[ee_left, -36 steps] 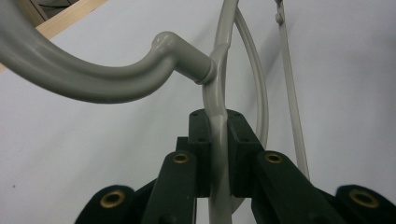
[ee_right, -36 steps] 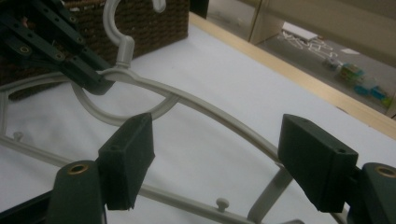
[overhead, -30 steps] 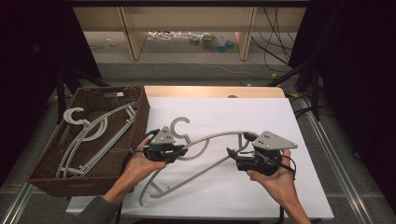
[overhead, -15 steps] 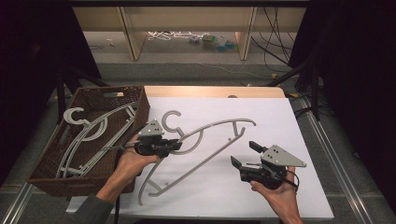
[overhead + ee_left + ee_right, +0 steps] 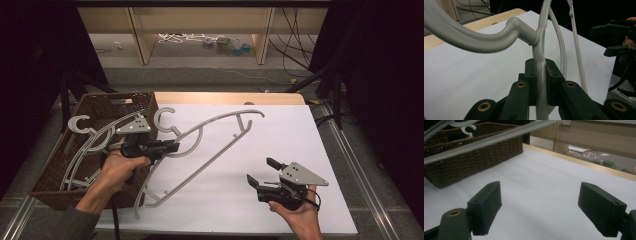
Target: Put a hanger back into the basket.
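Left gripper [image 5: 172, 147], held in the person's left hand [image 5: 120, 167], has its jaws clamped on the arm of a grey plastic hanger [image 5: 210, 145]; in the left gripper view the two black pads press against either side of the hanger [image 5: 539, 57] just below the point where the hook neck joins the frame. In the high view this hanger extends diagonally over the white table surface [image 5: 300, 140], with its hook beside the basket and its far end near the table's back edge. Whether the hanger touches the surface along its length cannot be determined. Right gripper [image 5: 261, 171], held in the person's right hand [image 5: 297, 215] near the front right of the table, has its jaws spread wide with nothing between them; the right gripper view shows both pads [image 5: 486, 205] well apart above the bare white surface. It is positioned well apart from the hanger. A brown wicker basket [image 5: 55, 177] stands at the left edge of the table and contains more grey hangers [image 5: 82, 130], their hooks rising above its rim. The basket [image 5: 474, 157] also appears in the right gripper view, beyond the jaws.
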